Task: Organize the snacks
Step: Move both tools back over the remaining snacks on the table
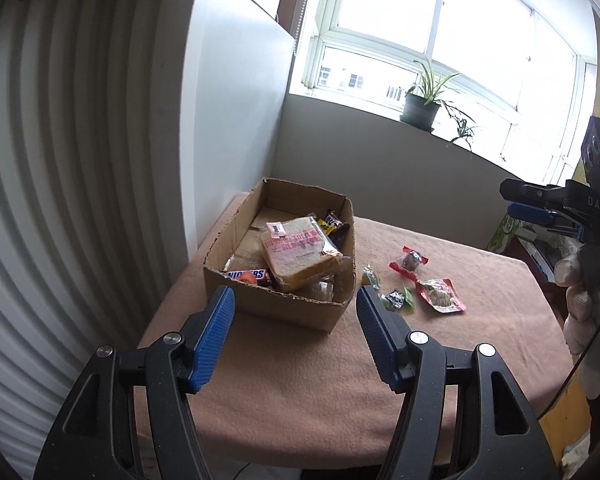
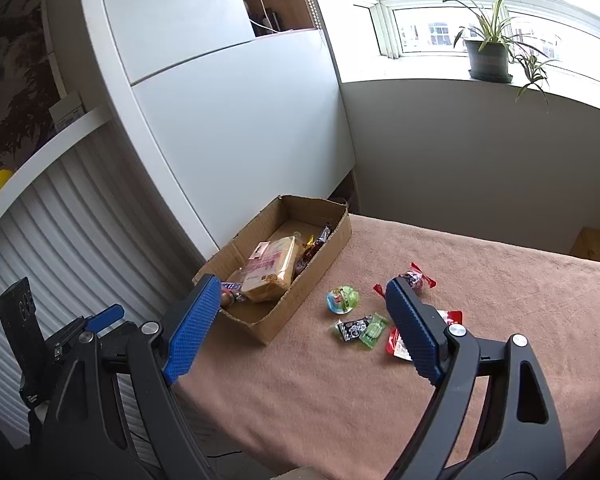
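Note:
A cardboard box (image 1: 236, 296) (image 2: 328, 248) stands at the table's far left corner. Inside lie a wrapped bread slice (image 1: 296, 254) (image 2: 268, 268), a Snickers bar (image 1: 246, 275) and other dark wrappers. Loose snacks lie on the tan cloth to the box's right: a round green candy (image 2: 342, 300) (image 1: 371, 276), a black and green packet (image 2: 360, 330) (image 1: 398, 300), a red-ended candy (image 1: 410, 260) (image 2: 418, 278) and a red pouch (image 1: 440, 295) (image 2: 452, 316). My left gripper (image 1: 296, 300) hangs open and empty in front of the box. My right gripper (image 2: 300, 284) is open and empty, above the table's near side.
The table (image 1: 300, 380) (image 2: 380, 400) wears a tan cloth. A white slatted wall and a white cabinet (image 2: 236, 100) stand close on the left. A potted plant (image 1: 420, 108) (image 2: 488, 60) sits on the window sill. The other gripper and a gloved hand (image 1: 580, 280) show at the right edge.

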